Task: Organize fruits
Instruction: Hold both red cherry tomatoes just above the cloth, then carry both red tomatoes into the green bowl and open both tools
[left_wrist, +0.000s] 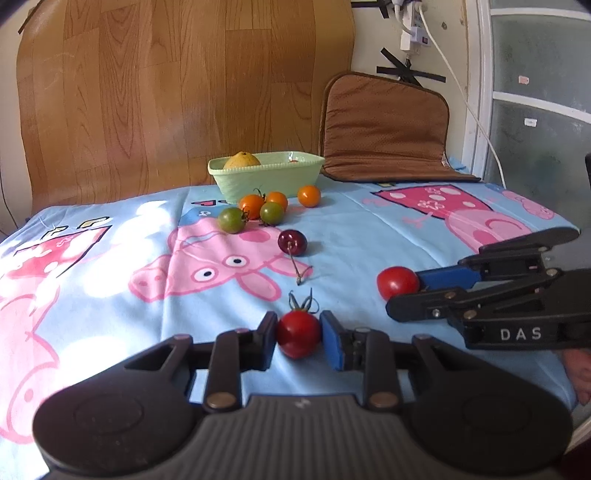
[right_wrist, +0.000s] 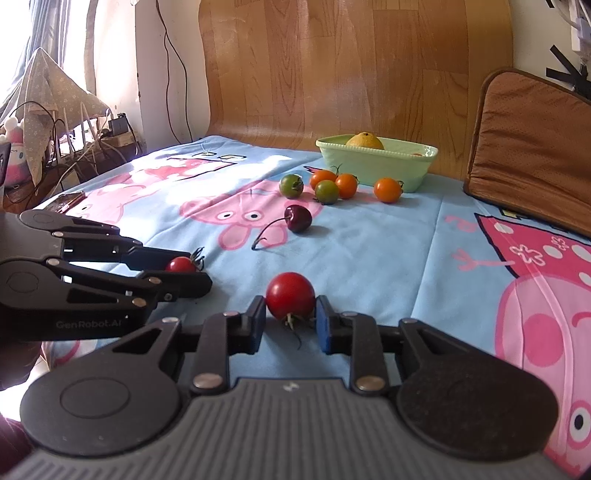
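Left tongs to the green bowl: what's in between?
In the left wrist view: a dark cherry, then the orange and green tomatoes before the green bowl.

Home bedroom: cartoon bedsheet (left_wrist: 110, 295) (wooden headboard (left_wrist: 184, 92) behind).

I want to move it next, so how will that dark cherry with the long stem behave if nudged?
The dark cherry looks round and glossy, so it would probably roll on the blanket. Its long stem rests on the cloth and may drag or pivot it. Likely light and bruisable.

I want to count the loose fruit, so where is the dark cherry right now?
The cherry lies mid-blanket, between the grippers' red tomatoes and the orange-green tomato cluster before the green bowl.
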